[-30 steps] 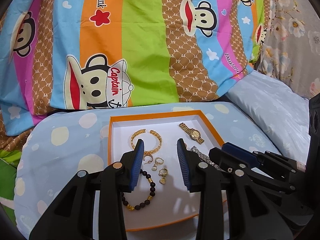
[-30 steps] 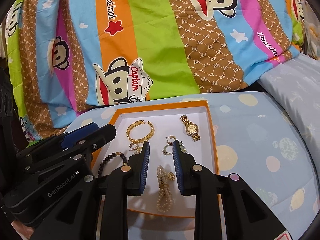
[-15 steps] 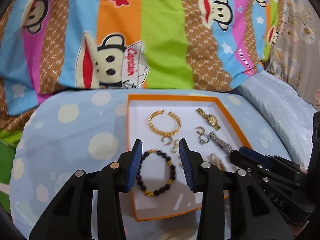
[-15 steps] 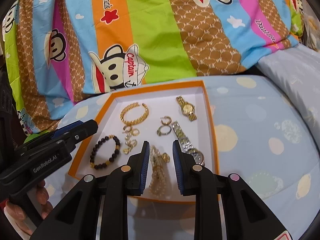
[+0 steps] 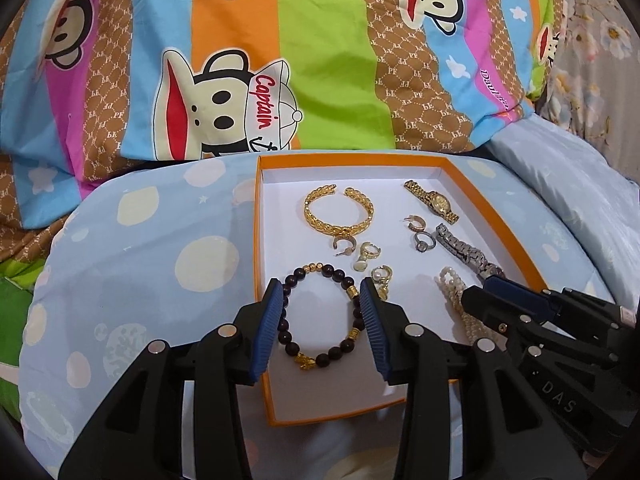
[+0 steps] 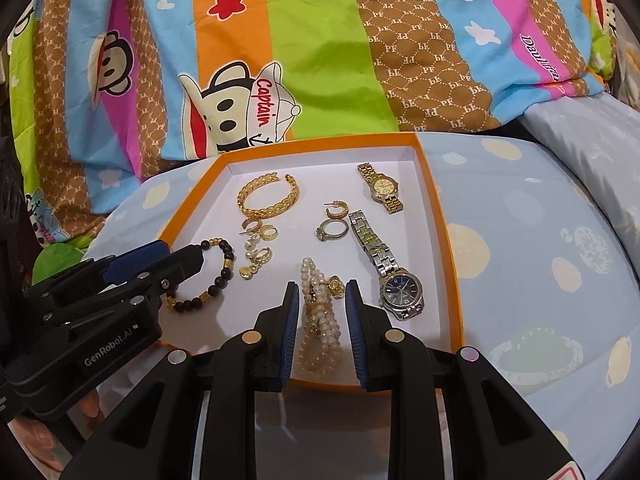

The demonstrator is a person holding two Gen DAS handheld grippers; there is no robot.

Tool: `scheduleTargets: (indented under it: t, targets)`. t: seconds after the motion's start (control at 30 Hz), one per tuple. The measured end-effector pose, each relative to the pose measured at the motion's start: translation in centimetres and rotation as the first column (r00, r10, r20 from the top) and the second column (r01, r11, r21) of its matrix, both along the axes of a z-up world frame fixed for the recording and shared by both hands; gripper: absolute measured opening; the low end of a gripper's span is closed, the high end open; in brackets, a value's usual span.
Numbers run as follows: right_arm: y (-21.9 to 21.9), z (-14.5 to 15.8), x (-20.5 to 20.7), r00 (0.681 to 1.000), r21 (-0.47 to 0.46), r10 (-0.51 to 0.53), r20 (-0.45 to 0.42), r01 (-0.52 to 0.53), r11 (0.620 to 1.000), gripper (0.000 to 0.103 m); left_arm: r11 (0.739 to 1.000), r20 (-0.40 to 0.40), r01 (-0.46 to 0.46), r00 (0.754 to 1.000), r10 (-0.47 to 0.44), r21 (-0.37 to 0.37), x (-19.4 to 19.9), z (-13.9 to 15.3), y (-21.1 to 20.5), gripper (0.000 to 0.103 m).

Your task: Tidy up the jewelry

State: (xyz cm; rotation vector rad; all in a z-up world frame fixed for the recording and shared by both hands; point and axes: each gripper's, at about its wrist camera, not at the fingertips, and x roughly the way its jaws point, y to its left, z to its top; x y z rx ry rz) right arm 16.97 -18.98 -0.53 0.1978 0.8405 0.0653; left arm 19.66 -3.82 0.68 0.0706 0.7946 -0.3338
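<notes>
An orange-rimmed white tray [image 5: 258, 240] [image 6: 450, 240] holds the jewelry. My left gripper [image 5: 320, 300] is open, its fingers either side of a dark bead bracelet [image 5: 286, 336] [image 6: 224, 272] at the tray's near left. My right gripper [image 6: 322, 300] is open, its fingers either side of a pearl bracelet [image 6: 320, 320] [image 5: 452, 284] at the near middle. A gold bangle [image 5: 338, 214] [image 6: 268, 198], a gold watch [image 5: 434, 200] [image 6: 382, 186], a silver watch [image 6: 384, 268] [image 5: 464, 250], and several earrings and rings [image 6: 256, 240] [image 5: 420, 232] lie further back.
The tray rests on a pale blue spotted cushion [image 5: 160, 248] [image 6: 520, 260]. A striped monkey-print quilt [image 5: 280, 60] [image 6: 320, 48] rises behind it. A pale blue pillow [image 5: 560, 184] lies at the right.
Both grippers have drawn back and to their own sides of the tray. The left now frames the bead bracelet, the right the pearl bracelet. Both stay open.
</notes>
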Motion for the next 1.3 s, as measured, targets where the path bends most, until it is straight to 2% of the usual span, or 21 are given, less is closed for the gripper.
scheduleTargets:
  t: [0.23,0.47,0.53,0.6,0.63,0.7,0.73,0.8,0.93,1.3]
  targets:
    - [0.5,-0.1,-0.5,1.000,-0.017,0.005,-0.005,-0.005,1.000,0.024,0.999,0.023,0.012,1.000,-0.013,0.047,-1.2,-0.4,-0.6,0.044]
    - [0.6,0.1,-1.2,1.000,-0.017,-0.013,0.003,0.013,1.000,0.025,0.999,0.020,0.009,1.000,-0.010,0.040,-2.1,-0.2,-0.4,0.044]
    - [0.3,0.4,-1.9,0.999,0.003,-0.034,0.021,0.034,0.999,0.025,1.000,0.025,-0.005,1.000,0.004,0.031,-2.5,0.1,-0.2,0.044]
    - [0.4,1.0,-3.0,0.997,-0.015,-0.053,0.051,0.054,0.998,0.026,1.000,0.033,-0.018,0.999,0.018,0.020,-3.1,0.4,0.0,0.045]
    - [0.5,1.2,-3.4,0.996,-0.029,-0.061,0.066,0.063,0.998,0.028,1.000,0.039,-0.025,0.999,0.025,0.017,-3.4,0.6,0.1,0.052]
    - [0.7,1.6,-4.7,0.992,-0.052,-0.083,0.099,0.089,0.995,0.043,0.999,0.062,-0.040,0.997,0.040,0.009,-4.4,1.0,0.3,0.057]
    - [0.8,1.7,-5.2,0.990,-0.060,-0.089,0.108,0.096,0.994,0.043,0.999,0.074,-0.049,0.996,0.048,0.014,-4.9,1.1,0.3,0.060]
    - [1.1,1.9,-6.2,0.988,-0.084,-0.100,0.121,0.111,0.990,0.043,0.998,0.097,-0.054,0.994,0.051,0.030,-6.0,1.1,0.3,0.061]
    - [1.3,1.9,-7.5,0.986,-0.100,-0.115,0.124,0.128,0.987,0.045,0.996,0.096,-0.064,0.994,0.058,0.062,-7.4,0.7,0.2,0.061]
    - [2.6,2.0,-11.1,0.985,-0.171,-0.127,0.116,0.145,0.975,0.061,0.988,0.085,-0.129,0.989,0.122,0.090,-10.3,0.2,1.2,0.063]
